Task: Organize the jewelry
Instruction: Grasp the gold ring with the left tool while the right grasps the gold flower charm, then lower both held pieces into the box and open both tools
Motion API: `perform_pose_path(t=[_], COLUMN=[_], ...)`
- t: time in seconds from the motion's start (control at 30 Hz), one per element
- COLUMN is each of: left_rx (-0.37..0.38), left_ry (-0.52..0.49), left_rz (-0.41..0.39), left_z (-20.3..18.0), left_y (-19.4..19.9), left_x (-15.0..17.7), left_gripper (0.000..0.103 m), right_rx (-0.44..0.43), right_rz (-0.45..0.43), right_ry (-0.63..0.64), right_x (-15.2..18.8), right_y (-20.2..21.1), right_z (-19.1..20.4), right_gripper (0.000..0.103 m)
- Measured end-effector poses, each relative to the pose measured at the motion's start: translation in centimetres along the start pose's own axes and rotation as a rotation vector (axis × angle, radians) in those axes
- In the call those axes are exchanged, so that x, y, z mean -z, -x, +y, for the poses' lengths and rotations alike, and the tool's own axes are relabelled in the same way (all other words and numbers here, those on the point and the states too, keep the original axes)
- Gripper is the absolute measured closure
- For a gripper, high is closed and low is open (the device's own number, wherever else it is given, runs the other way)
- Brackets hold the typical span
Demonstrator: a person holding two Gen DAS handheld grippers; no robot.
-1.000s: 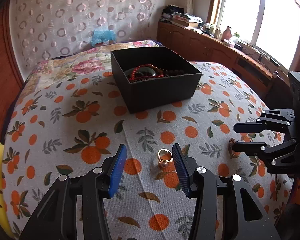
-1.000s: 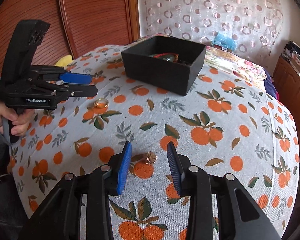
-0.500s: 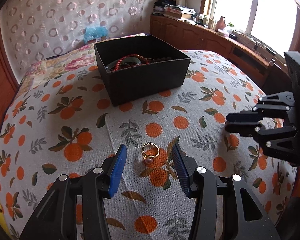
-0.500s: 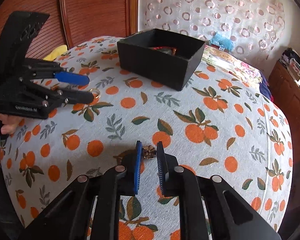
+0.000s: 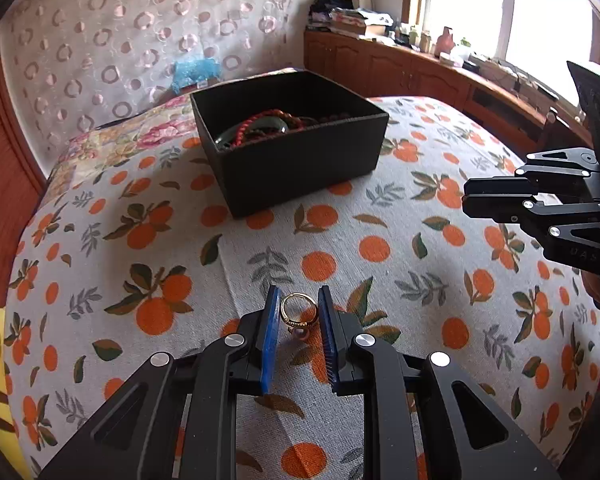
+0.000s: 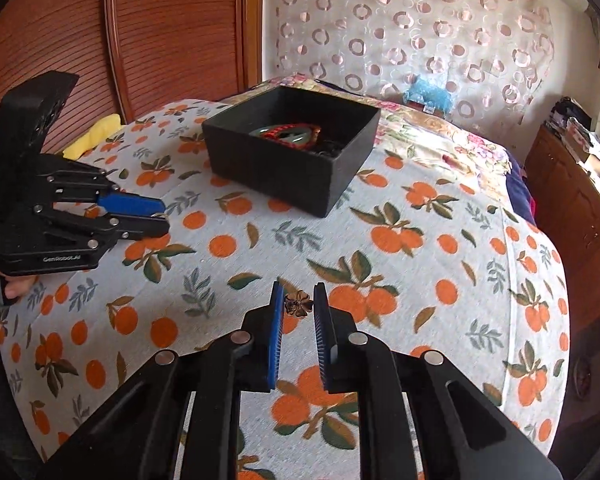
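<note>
A gold ring (image 5: 297,314) with a dark pearl sits between the blue pads of my left gripper (image 5: 299,303), which is shut on it just above the orange-print cloth. My right gripper (image 6: 298,299) is shut on a small brown flower-shaped piece (image 6: 298,305), lifted a little off the cloth. A black open box (image 5: 296,160) holding red beads and a green bangle stands further back; it also shows in the right wrist view (image 6: 284,168). Each gripper appears in the other's view: the right one (image 5: 470,200) and the left one (image 6: 160,216).
The orange-print cloth (image 5: 380,248) covers a bed. A yellow item (image 6: 90,140) lies at the bed's left edge by the wooden headboard. A wooden cabinet (image 5: 420,76) with clutter runs under the window. A blue item (image 6: 428,94) lies beyond the box.
Both grippers have closed: the left onto the ring, the right onto the flower piece. Both have lifted slightly and moved closer to the box.
</note>
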State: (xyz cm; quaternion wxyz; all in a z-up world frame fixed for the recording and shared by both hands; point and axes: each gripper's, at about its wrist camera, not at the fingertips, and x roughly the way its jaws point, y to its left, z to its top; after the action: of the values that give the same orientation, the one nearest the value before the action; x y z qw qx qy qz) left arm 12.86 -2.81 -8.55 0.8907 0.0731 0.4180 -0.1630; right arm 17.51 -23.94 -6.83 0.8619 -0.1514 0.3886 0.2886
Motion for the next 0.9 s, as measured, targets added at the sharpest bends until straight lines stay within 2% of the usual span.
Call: perform_pose_path(t=[0.33, 0.67, 0.9], left_rx=[-0.017, -0.047, -0.046], left_ry=[0.056, 0.07, 0.083], left_rz=[-0.071, -0.143, -0.16], left_z=[1.9, 3.5, 4.2], left_y=[1.5, 2.8, 2.2], left_x=[-1.3, -4.2, -5.7], left_gripper=[0.085, 0.085, 0.085], right_rx=[-0.01, -0.039, -0.035], right_rz=[-0.049, -0.141, -0.13], right_ry=[-0.005, 0.034, 0.049], right_x=[-2.0, -8.0, -11.1], right_y=[0.7, -0.5, -3.8], right_z=[-0.8, -0.8, -1.7], right_gripper=[0.086, 0.086, 0.086])
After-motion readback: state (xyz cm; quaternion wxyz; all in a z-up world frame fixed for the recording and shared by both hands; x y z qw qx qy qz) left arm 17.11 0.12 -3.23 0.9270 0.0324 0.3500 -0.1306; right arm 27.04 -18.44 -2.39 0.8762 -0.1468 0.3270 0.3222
